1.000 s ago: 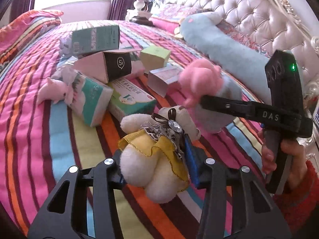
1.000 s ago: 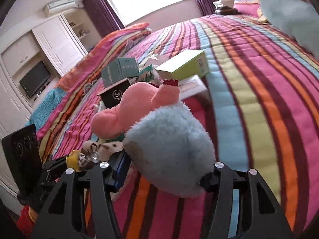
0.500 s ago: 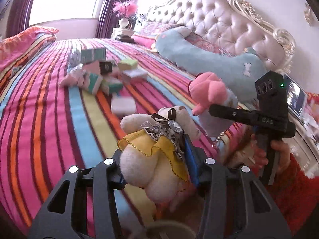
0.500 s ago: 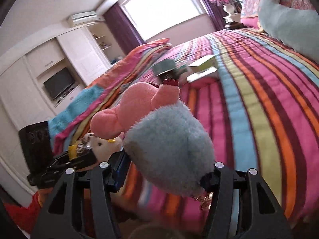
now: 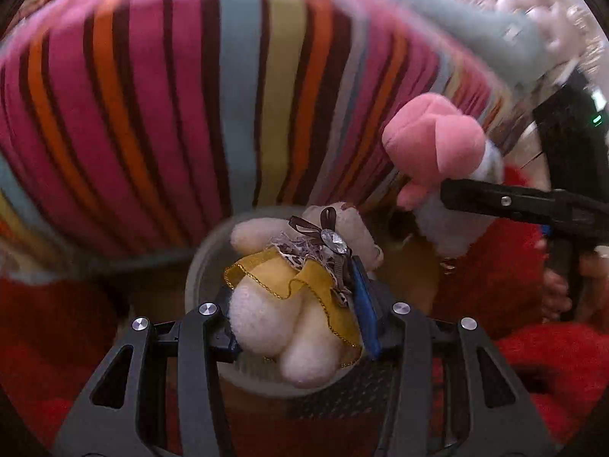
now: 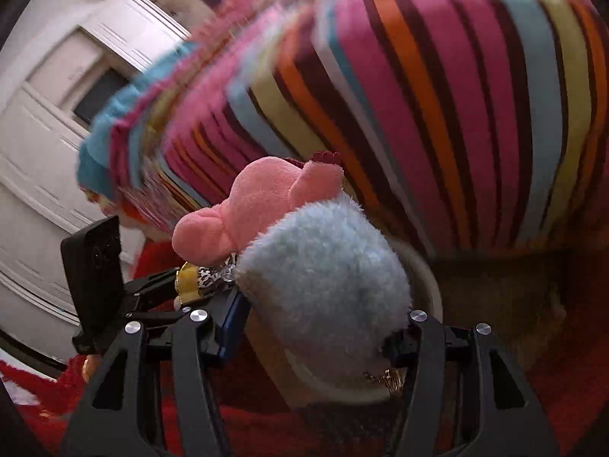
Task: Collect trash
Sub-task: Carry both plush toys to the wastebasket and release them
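My left gripper (image 5: 300, 327) is shut on a cream plush bear (image 5: 289, 320) in a yellow dress with a rhinestone bow. It hangs over the round opening of a white bin (image 5: 198, 266) beside the bed. My right gripper (image 6: 312, 323) is shut on a pink and pale blue plush toy (image 6: 323, 274), also above the white bin's rim (image 6: 430, 278). In the left wrist view the right gripper (image 5: 456, 194) holds that plush toy (image 5: 434, 144) just right of the bear. The right wrist view shows the left gripper (image 6: 182, 285) with the bear (image 6: 198, 278) at the lower left.
The striped bedspread (image 5: 171, 95) hangs down behind the bin, blurred by motion. A pale blue pillow (image 5: 456, 23) and the tufted headboard (image 5: 533, 3) lie at the top right. Red fabric (image 5: 533, 350) surrounds the bin. White cupboards (image 6: 49, 133) stand at the left.
Both grippers have swung away from the boxes on the bed and dropped past the bed's edge, each still holding its plush toy. The white bin has come into view below them.
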`<state>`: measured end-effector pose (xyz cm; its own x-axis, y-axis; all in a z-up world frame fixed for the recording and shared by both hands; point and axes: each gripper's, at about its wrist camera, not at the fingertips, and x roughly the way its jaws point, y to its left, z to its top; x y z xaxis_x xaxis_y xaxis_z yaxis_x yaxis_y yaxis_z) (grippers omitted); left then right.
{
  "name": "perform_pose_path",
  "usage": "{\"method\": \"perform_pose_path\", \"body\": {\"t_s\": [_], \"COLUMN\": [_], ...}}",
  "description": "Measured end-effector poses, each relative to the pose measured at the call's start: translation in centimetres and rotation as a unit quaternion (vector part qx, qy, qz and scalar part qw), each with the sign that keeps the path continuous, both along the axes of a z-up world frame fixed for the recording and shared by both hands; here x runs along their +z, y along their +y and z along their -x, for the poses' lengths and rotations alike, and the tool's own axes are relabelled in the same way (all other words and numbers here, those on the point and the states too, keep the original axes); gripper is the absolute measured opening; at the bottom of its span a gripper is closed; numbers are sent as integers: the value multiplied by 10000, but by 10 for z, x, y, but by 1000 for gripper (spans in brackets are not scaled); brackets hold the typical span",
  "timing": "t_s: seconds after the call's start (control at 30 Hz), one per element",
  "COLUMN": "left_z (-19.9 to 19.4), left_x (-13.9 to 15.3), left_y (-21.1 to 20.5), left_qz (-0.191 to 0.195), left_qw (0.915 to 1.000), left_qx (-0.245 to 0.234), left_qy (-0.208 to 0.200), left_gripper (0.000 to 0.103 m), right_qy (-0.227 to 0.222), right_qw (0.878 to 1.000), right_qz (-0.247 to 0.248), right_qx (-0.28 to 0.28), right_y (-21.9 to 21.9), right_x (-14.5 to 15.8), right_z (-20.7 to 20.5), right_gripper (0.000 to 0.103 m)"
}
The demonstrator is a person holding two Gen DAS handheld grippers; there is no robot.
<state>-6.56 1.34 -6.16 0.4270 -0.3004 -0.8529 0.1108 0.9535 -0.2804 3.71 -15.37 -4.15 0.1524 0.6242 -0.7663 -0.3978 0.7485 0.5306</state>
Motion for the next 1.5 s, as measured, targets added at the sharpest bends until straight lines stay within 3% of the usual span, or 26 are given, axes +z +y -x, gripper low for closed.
{"method": "perform_pose_path", "body": {"t_s": [0.1, 0.37, 0.5, 0.53, 0.87, 1.03, 1.2, 1.33, 1.43, 1.5], "left_z": [-3, -15, -15, -15, -15, -18, -20, -40, -76, -110], "left_x": [-27, -53, -60, -61, -66, -65, -28, 41, 92, 121], "left_y": [-10, -14, -14, -14, -4, -4, 0, 11, 12, 10], "left_qz": [-325, -350, -551, -575, -460, -413, -618, -405, -619, -834], "left_qw": [9989, 9954, 9935, 9933, 9932, 9935, 9959, 9985, 9942, 9871], "left_qx": [-41, -92, 64, 99, 257, 271, 338, 322, 262, 322], "left_qy": [349, 885, 989, 993, 1041, 1029, 561, -158, -839, -1331], "left_gripper": [46, 48, 77, 79, 79, 79, 78, 79, 79, 85], "right_qy": [323, 381, 427, 400, 374, 152, -531, -1267, -1849, -2215], "right_qw": [9992, 9969, 9947, 9943, 9962, 9965, 9960, 9900, 9797, 9695], "right_qz": [204, 572, 836, 904, 785, 827, 711, 456, 442, 563], "right_qx": [101, 372, 423, 412, 43, -29, -124, -424, -632, -882], "right_y": [10, 32, 33, 34, 18, 11, 3, -19, -30, -35], "right_x": [-22, -34, -46, -47, -47, -36, 7, 61, 95, 114], "right_z": [2, 3, 7, 7, 5, 6, 9, -9, -41, -75], "right_gripper": [54, 55, 66, 70, 71, 71, 71, 71, 71, 73]}}
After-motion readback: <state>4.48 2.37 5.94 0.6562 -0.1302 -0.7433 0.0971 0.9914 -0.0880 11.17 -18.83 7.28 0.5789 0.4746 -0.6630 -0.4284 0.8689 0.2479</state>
